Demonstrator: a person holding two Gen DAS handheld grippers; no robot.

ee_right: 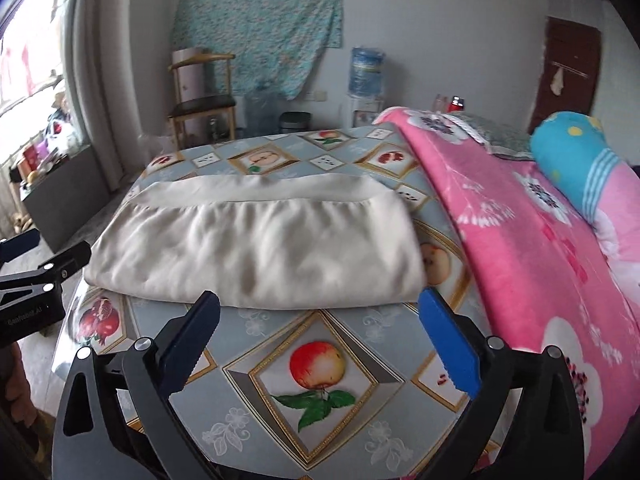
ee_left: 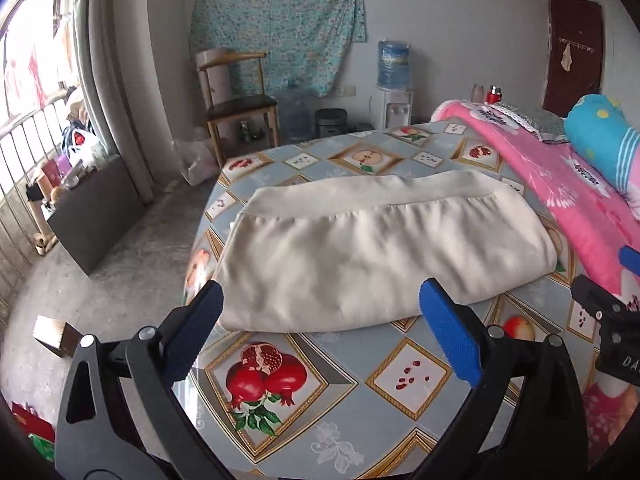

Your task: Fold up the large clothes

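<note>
A cream garment (ee_left: pixel 360 256) lies folded in a wide flat rectangle on the fruit-patterned tablecloth (ee_left: pixel 400 376), its waistband along the far edge. It also shows in the right wrist view (ee_right: pixel 256 252). My left gripper (ee_left: pixel 320 300) is open and empty, its fingertips just short of the garment's near edge. My right gripper (ee_right: pixel 320 308) is open and empty, also at the near edge, to the right of the left one. The right gripper's body shows at the right edge of the left wrist view (ee_left: pixel 612 320), and the left gripper's body at the left edge of the right wrist view (ee_right: pixel 36 280).
A pink floral blanket (ee_right: pixel 520 240) covers the right side, with a blue pillow (ee_right: pixel 576 152) on it. Beyond the table stand a wooden chair (ee_left: pixel 236 108), a water dispenser (ee_left: pixel 394 92) and a dark box (ee_left: pixel 96 216) by the window.
</note>
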